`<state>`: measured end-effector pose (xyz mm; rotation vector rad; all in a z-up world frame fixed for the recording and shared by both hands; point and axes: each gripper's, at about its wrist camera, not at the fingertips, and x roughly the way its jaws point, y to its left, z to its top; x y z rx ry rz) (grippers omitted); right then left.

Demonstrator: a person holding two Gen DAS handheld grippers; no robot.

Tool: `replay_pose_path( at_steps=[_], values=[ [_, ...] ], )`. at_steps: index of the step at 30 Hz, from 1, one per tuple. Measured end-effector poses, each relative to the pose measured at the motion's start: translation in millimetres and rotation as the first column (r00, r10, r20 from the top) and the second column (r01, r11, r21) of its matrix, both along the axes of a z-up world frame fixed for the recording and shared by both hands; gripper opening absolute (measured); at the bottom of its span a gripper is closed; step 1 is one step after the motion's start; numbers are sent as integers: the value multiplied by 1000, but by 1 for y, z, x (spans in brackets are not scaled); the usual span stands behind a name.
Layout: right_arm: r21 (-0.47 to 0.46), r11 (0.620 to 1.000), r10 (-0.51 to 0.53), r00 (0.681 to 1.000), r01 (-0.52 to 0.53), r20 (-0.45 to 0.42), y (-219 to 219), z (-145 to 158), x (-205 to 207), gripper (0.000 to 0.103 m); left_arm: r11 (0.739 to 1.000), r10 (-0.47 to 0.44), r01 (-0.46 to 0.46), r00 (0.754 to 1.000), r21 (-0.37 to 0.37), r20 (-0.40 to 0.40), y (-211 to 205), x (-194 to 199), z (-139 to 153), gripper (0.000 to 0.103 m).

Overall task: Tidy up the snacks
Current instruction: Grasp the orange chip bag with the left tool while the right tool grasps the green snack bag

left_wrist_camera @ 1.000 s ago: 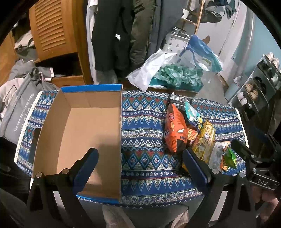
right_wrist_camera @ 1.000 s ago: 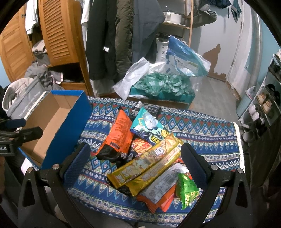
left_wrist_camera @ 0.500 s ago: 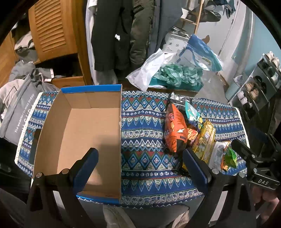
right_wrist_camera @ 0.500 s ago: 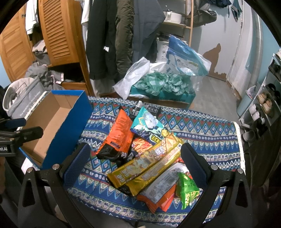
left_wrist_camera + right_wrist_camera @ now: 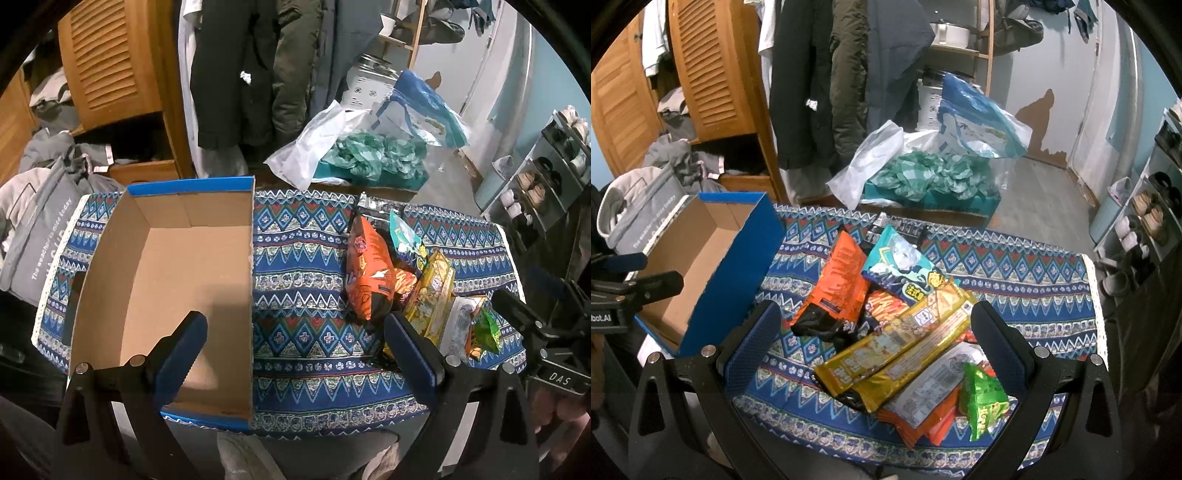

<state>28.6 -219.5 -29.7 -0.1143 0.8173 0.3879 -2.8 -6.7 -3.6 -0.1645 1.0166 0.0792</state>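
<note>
Left gripper (image 5: 295, 332): we see its jaws spread wide, holding nothing (lower centre of frame).
Right gripper (image 5: 875, 332): jaws wide, holding nothing, above the snacks.
Snacks (image 5: 901, 325): we find them piled at centre frame on the patterned cloth (image 5: 1015, 288).
Box (image 5: 166, 280): open cardboard, left of frame.
</note>
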Motion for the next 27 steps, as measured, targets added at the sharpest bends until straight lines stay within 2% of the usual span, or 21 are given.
replay_pose_path(
  at_steps=[13,21,27],
  values=[
    [1,999,-35,999,35,-12,-26,-1,6,101,1000,-12,12,999,17,-30,-14,6,-4,98],
    [-6,995,-98,994,98,-40,-61,-8,14,101,1000,6,-5,996,6,-84,-23,17,-18,97],
    [-32,988,-153,985,151,-81,-90,-25,20,101,1000,9,-8,995,4,-101,-35,24,-29,98]
  ],
)
